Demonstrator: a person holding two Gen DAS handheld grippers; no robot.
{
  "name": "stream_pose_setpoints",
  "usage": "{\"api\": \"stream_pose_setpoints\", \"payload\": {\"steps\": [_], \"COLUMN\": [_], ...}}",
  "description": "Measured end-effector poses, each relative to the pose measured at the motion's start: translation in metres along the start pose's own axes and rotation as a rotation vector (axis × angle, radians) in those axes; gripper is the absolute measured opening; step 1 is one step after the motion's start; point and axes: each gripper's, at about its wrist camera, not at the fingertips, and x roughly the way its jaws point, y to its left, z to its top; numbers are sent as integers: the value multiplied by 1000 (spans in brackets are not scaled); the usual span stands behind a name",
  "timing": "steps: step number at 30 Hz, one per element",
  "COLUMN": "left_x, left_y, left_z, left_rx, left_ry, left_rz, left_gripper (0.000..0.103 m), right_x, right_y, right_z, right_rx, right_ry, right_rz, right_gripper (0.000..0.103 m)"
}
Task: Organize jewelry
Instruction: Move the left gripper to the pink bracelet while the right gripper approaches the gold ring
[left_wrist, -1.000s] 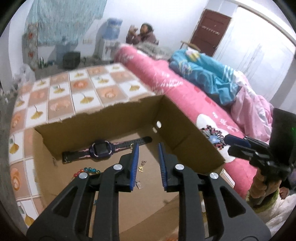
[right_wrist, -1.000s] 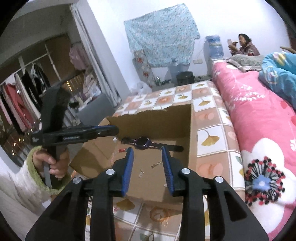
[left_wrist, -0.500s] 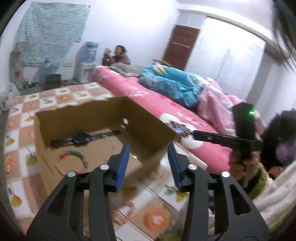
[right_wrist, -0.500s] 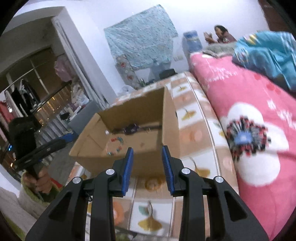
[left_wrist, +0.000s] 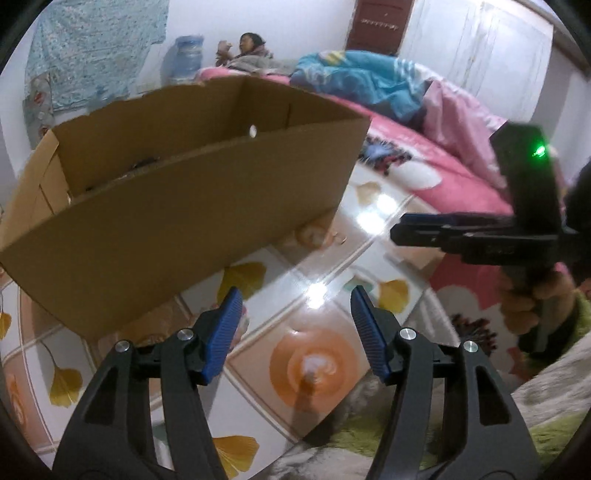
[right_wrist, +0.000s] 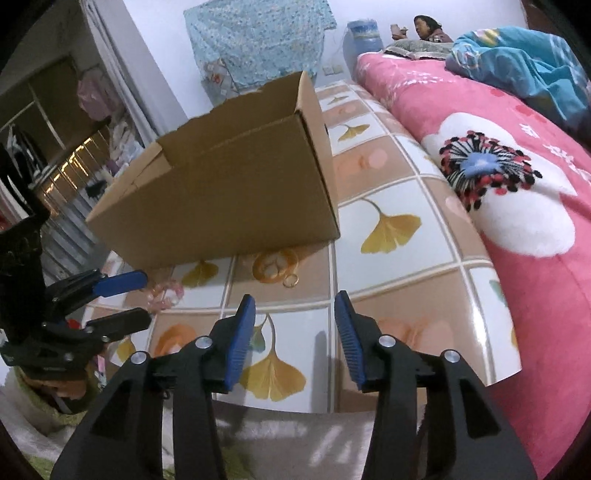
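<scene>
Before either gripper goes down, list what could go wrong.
1. The ring is small and flat on glossy tiles; the right gripper, open and empty, may skid it under the box.
2. The pink beads sit just ahead of the left gripper; blurred, so grasp may miss.

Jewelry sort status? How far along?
Done: unclear, the cardboard box hides its contents from here. In hand: nothing; left tongs and right tongs have just been opening, both empty. Left: a gold ring and a pink piece lie on the tiles beside the box.
</scene>
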Motion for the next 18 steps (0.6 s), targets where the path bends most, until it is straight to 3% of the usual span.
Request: {"api": "stream_pose_setpoints", "payload": {"steps": [10, 18], "left_x": [15, 27], "left_y": [-14, -23], "left_z": [-10, -10], "left_rx": [92, 101], "left_ry": [31, 69], "left_rz": [86, 101], "left_gripper": [58, 58], "right_x": [15, 22], "right_y": [1, -4], "right_z": [-1, -1], "right_rx": [17, 54], "right_ry": [17, 16], "right_rz": [11, 46], "right_gripper": [45, 47]}}
